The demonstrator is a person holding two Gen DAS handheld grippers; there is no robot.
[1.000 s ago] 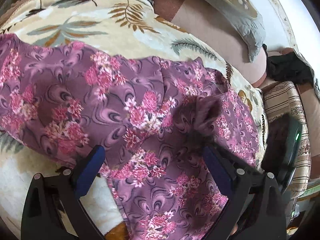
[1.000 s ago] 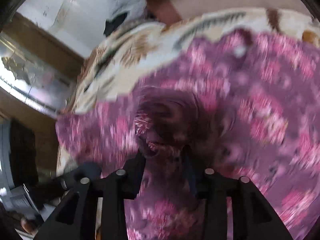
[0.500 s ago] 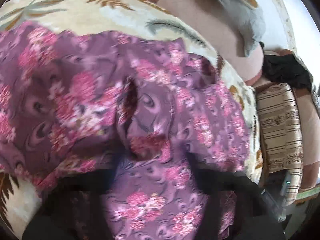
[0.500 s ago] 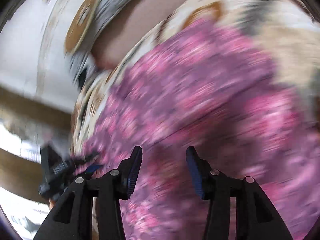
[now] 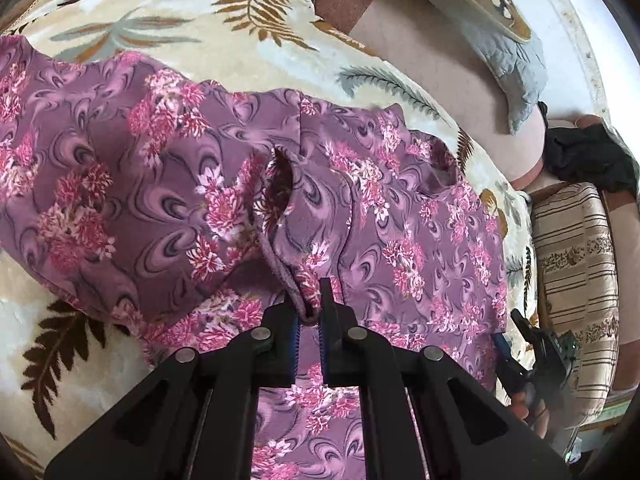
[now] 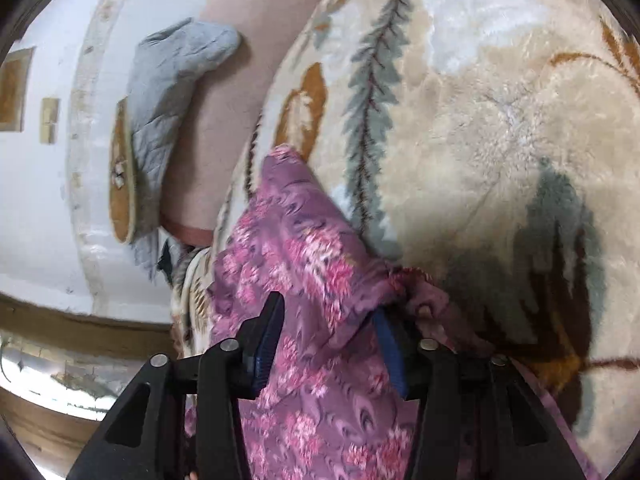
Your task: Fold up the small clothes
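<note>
A purple garment with pink flowers (image 5: 168, 184) lies spread on a cream leaf-patterned blanket (image 5: 168, 28). My left gripper (image 5: 309, 312) is shut on a hemmed edge of the garment near its middle fold. In the right wrist view my right gripper (image 6: 330, 344) stands open with the same garment (image 6: 304, 264) draped between and over its fingers, the right finger partly hidden by cloth. The right gripper also shows in the left wrist view (image 5: 536, 356) at the garment's right edge.
A grey quilted pillow (image 5: 516, 60) lies on a pink mattress (image 5: 432, 44) behind the blanket. A striped cushion (image 5: 576, 264) and a black cloth (image 5: 588, 160) sit at the right. A white wall (image 6: 36, 200) is left in the right wrist view.
My left gripper went from wide open to shut on the garment's hem. My right gripper opened and swung toward the garment's edge; the cloth is now folded over.
</note>
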